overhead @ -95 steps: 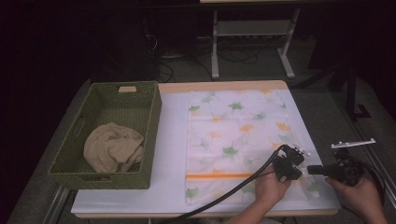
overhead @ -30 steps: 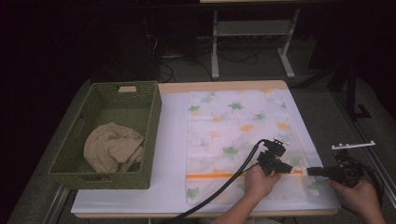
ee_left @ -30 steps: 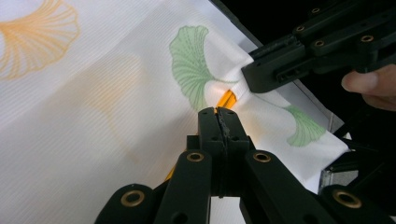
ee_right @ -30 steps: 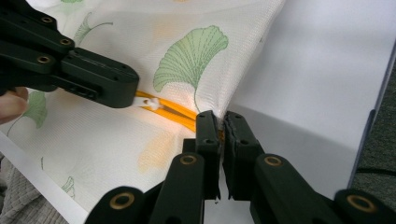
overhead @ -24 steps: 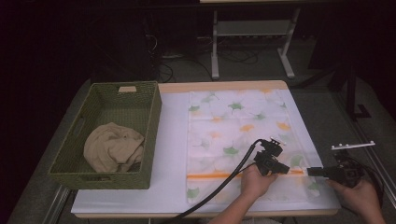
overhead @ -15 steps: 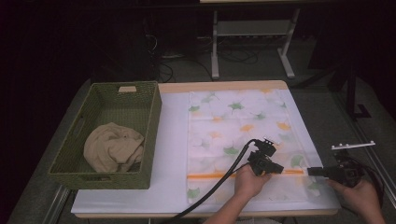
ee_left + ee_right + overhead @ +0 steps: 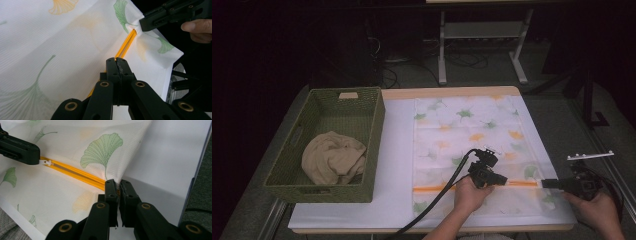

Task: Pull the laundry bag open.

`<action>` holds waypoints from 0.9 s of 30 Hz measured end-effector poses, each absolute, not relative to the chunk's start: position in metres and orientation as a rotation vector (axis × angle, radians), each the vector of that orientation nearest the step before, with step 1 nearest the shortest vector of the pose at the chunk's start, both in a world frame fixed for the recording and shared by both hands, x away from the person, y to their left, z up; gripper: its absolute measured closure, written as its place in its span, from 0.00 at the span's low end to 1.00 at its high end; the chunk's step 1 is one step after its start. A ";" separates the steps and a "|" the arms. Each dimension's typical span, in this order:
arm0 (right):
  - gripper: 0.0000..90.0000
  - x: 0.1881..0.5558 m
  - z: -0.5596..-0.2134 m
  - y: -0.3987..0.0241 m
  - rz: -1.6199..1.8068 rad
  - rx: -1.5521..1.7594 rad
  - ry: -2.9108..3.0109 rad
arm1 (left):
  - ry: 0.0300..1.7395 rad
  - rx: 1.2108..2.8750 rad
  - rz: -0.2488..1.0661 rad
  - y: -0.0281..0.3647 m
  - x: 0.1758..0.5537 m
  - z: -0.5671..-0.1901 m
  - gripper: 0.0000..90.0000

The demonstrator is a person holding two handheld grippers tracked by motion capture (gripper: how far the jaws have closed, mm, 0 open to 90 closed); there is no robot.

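Zipper work is in hand on a white laundry bag (image 7: 472, 135) printed with ginkgo leaves, which lies flat on the table (image 7: 397, 150) right of the green basket (image 7: 329, 142). Nearest the person, the left gripper (image 7: 117, 60) has its jaws closed tight on the white zipper pull (image 7: 47, 162) along the orange zipper (image 7: 75, 173). At the bag's right edge, the right gripper (image 7: 118, 183) has its jaws pinched on the fabric at the zipper's end, anchoring it.

Judgement: the pull should travel straight along the orange track, kept low against the bag, while the right gripper holds the end taut so the mesh does not bunch.

Farther off, the basket holds a crumpled beige cloth (image 7: 334, 157). The zipper teeth are too fine to show how much is open or closed. The bag's contents, if any, cannot be made out.
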State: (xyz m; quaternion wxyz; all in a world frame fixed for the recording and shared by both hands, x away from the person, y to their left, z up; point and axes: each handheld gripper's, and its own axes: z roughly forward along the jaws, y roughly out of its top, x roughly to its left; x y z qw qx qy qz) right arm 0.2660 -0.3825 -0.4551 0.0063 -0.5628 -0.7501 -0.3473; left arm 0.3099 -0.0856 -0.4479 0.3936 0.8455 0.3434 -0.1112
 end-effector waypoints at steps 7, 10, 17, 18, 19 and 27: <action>0.94 0.266 -0.455 -0.382 -1.079 -1.763 -2.352 | 0.889 2.137 -0.292 -0.072 0.310 -0.449 1.00; 0.94 0.266 -0.455 -0.382 -1.082 -1.763 -2.356 | 0.894 2.133 -0.286 -0.067 0.309 -0.448 1.00; 0.94 0.267 -0.455 -0.381 -1.079 -1.762 -2.359 | 0.894 2.119 -0.273 -0.058 0.307 -0.445 1.00; 0.94 0.267 -0.455 -0.381 -1.078 -1.760 -2.362 | 0.894 2.116 -0.272 -0.057 0.307 -0.444 1.00; 0.94 0.267 -0.455 -0.381 -1.079 -1.761 -2.362 | 0.895 2.113 -0.268 -0.056 0.307 -0.444 1.00; 0.94 0.267 -0.453 -0.378 -1.068 -1.767 -2.384 | 0.909 2.103 -0.243 -0.052 0.304 -0.443 1.00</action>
